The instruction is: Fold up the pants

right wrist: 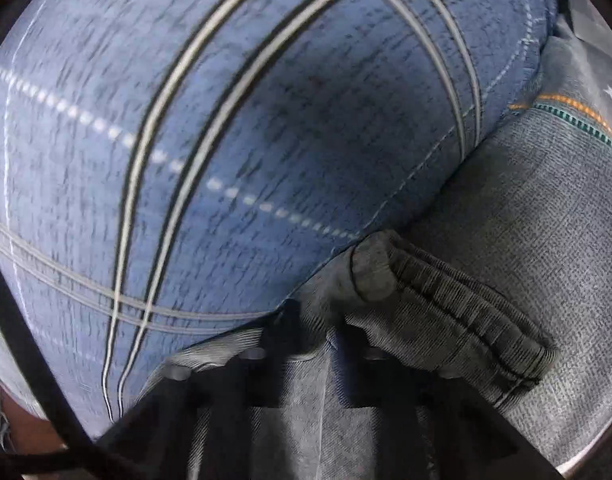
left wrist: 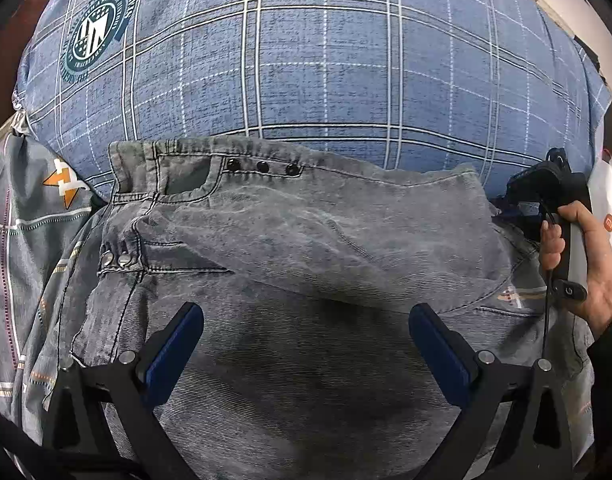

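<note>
Grey washed jeans (left wrist: 306, 240) lie folded on the bed, waistband with black studs (left wrist: 262, 167) at the far edge against a blue plaid pillow (left wrist: 306, 52). My left gripper (left wrist: 306, 320) is open, blue pads (left wrist: 174, 344) spread wide just above the denim, holding nothing. My right gripper shows at the right edge of the left wrist view (left wrist: 545, 188), held in a hand at the jeans' right end. In the right wrist view the gripper (right wrist: 313, 320) looks shut on a fold of the jeans (right wrist: 445, 304); the hem lies bunched beside it. The fingertips are dark and blurred.
The blue plaid pillow (right wrist: 226, 140) fills the space directly behind the jeans. A grey patterned bedsheet (left wrist: 34, 240) lies to the left and under the jeans. A white bag (left wrist: 609, 200) sits at the far right.
</note>
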A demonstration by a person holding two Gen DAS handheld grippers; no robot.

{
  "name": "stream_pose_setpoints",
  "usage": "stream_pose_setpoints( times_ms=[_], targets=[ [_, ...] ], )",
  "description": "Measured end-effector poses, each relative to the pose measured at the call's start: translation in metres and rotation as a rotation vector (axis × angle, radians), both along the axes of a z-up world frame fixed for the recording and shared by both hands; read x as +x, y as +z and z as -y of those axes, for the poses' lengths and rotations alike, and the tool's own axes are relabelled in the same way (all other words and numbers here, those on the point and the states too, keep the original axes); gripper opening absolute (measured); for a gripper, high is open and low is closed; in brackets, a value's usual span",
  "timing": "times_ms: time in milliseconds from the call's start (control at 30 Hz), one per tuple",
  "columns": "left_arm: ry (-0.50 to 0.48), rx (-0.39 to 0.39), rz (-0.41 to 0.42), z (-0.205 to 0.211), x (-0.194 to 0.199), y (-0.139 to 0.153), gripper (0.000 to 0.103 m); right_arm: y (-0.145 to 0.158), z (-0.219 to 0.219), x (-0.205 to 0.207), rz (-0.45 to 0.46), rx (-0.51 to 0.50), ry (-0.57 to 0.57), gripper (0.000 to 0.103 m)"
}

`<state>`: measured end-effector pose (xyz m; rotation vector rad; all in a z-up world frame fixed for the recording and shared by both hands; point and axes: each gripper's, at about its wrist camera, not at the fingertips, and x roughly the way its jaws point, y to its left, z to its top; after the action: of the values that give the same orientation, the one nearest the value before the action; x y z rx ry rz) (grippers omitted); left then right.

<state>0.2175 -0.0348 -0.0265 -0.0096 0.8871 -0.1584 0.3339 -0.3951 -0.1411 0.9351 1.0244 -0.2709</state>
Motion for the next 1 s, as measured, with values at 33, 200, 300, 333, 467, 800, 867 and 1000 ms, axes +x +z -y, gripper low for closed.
stream_pose_setpoints(
  times_ms=[33,200,300,333,467,800,867,1000],
  targets=[
    [-0.005,-0.001,0.003,0.001,-0.001,0.001,0.102,0.007,-0.001,-0.001,0.005,-0.01,0.009,0.01],
    [-0.034,-0.049,0.008,0.001,-0.009,0.013,0.102,0.079,-0.019,-0.05,0.164,-0.097,0.074,0.009],
    [-0.068,-0.143,-0.033,-0.002,-0.011,0.02,0.102,0.124,-0.043,-0.108,0.272,-0.181,0.117,0.009],
    [-0.08,-0.184,-0.051,-0.004,-0.011,0.021,0.102,0.133,-0.051,-0.132,0.306,-0.183,0.119,0.009],
    [-0.112,-0.327,-0.139,0.001,-0.007,0.026,0.102,0.124,-0.06,-0.197,0.336,-0.094,0.082,0.009],
    [-0.046,-0.305,-0.38,0.088,0.078,0.009,0.102,0.101,-0.037,-0.201,0.363,0.005,0.091,0.009],
    [0.035,-0.361,-0.423,0.09,0.086,-0.002,0.1,0.099,-0.03,-0.197,0.371,0.067,0.1,0.009],
    [0.147,-0.388,-0.442,0.089,0.106,-0.012,0.091,0.094,-0.028,-0.189,0.347,0.117,0.135,0.009]
  ],
)
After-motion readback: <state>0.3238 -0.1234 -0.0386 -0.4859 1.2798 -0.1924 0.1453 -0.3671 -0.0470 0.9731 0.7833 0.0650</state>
